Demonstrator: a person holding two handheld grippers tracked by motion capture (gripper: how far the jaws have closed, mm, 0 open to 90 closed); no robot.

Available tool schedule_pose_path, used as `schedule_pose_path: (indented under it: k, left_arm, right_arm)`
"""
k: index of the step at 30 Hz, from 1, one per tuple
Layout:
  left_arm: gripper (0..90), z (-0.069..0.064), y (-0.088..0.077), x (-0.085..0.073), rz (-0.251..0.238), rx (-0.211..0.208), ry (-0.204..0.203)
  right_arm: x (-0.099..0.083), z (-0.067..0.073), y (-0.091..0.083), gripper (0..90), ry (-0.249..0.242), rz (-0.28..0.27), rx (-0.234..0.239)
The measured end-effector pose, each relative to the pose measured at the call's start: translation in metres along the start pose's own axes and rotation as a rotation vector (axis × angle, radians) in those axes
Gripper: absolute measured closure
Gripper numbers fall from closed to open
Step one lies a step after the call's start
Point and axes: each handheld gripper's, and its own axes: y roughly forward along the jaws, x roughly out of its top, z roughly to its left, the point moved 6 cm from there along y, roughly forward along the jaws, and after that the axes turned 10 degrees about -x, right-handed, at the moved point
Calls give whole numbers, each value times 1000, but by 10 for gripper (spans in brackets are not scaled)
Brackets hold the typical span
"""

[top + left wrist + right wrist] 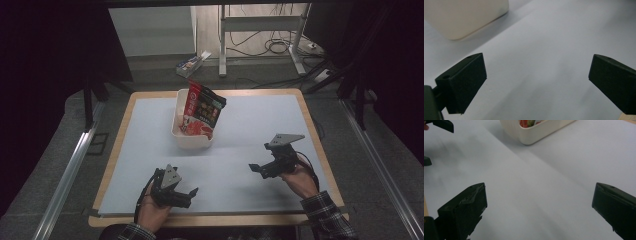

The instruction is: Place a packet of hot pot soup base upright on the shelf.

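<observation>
Black jaws stand wide apart on both tools, gripping nothing. Low in the high view, the left gripper (pixel 187 196) sits lower left and the right gripper (pixel 257 169) lower right, both over the pale sheet (pixel 250 125). Farther up, at centre, a red packet (pixel 202 111) leans out of a cream tub (pixel 192 140).

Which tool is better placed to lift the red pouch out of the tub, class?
Probably the left tool: it sits open nearly straight below the tub and pouch. The right tool, also open, lies further aside.
</observation>
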Motion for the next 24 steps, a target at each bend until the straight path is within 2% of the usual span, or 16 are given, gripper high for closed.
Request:
schedule_pose_path:
  k: [6, 16, 21, 24]
  left_arm:
    - [14, 2, 0, 0, 1, 6, -1]
    - [13, 0, 3, -1, 22, 8, 13]
    - [14, 0, 3, -2, 27, 8, 13]
    - [14, -1, 4, -2, 33, 10, 15]
  right_arm:
    - [-17, -2, -6, 0, 7, 2, -14]
    - [-44, -12, -16, 0, 34, 15, -66]
    - [-56, -14, -17, 0, 59, 39, -72]
    - [-64, -13, -15, 0, 88, 65, -57]
